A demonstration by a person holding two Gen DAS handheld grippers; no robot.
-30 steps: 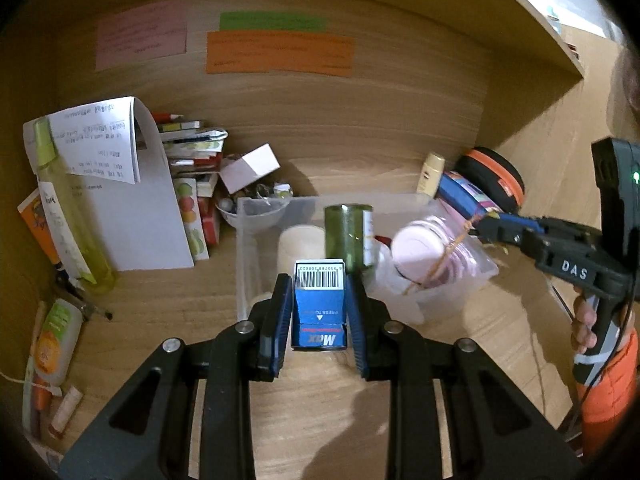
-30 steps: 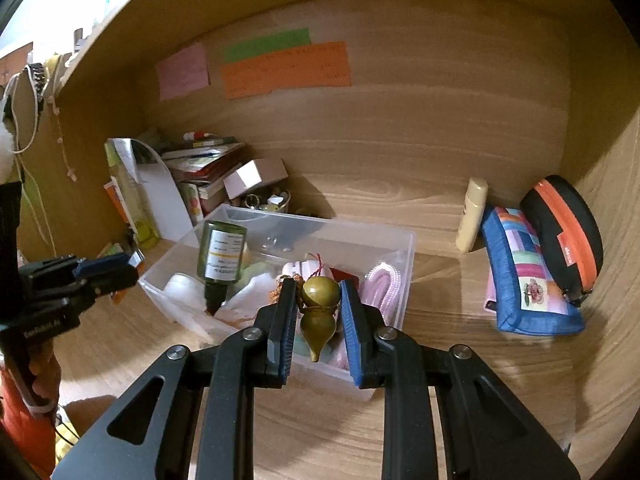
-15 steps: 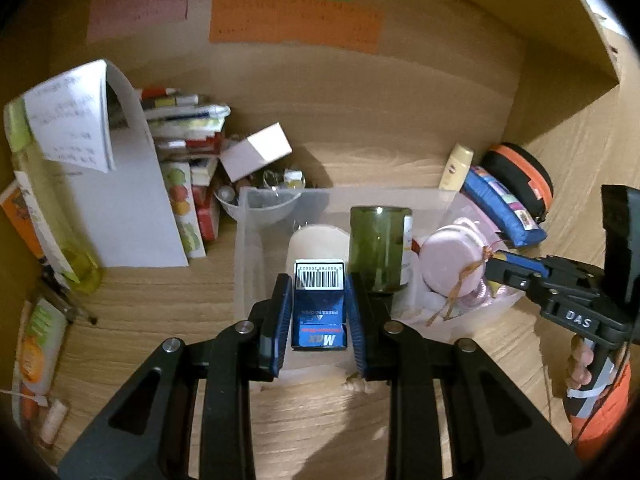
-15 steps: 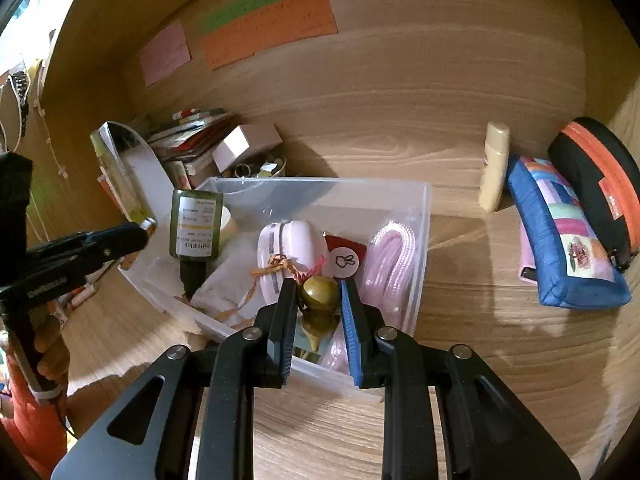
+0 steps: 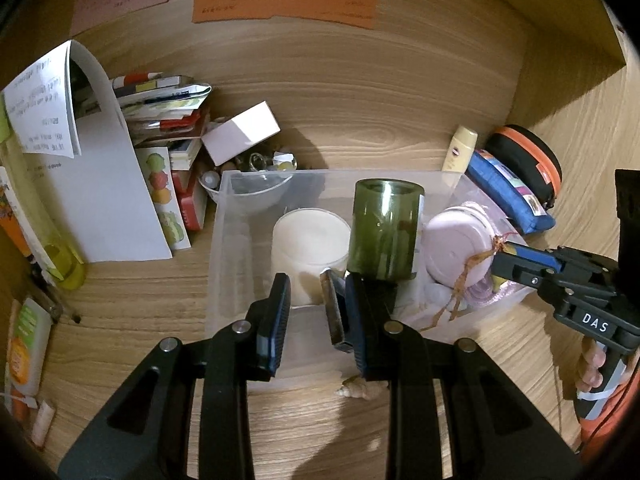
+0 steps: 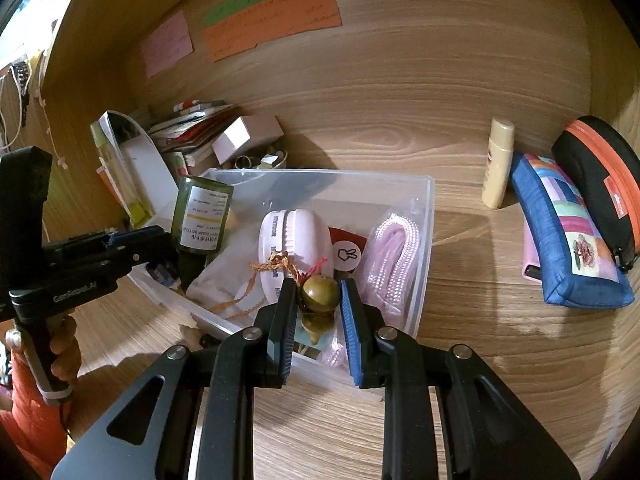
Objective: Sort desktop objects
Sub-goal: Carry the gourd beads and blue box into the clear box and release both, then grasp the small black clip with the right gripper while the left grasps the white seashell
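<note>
**Both claws over the bin: release stage**

1. Right gripper. We read its jaws as closed on the gourd, one pad on each side of the upper bulb. The lower bulb hangs free below the pads. The narrow waist sits just under the pads, so the gourd should not slide out downward. Its orange cord trails loose across the pink case.

2. Position of the gourd. We hold it over the near end of the bin, between the pink case and the bagged rope. That gap looks to us like the only free floor on this side. We judge this the reason for the placement.

3. Left gripper. The jaws stand slightly apart and clamp nothing that we can confirm. A thin grey slab leans on the right pad. The left pad is clear of it.

4. In the right wrist view a blue box sits just below the left claw's tips, in the near left corner of the bin. We take the slab to be this box seen edge-on, but we cannot tell for sure.

5. The bottle leans upside down just beside the left claw. The corner position keeps the box clear of it.

6. Caution: the loose cord may catch on a pad when the right jaws open.
</note>
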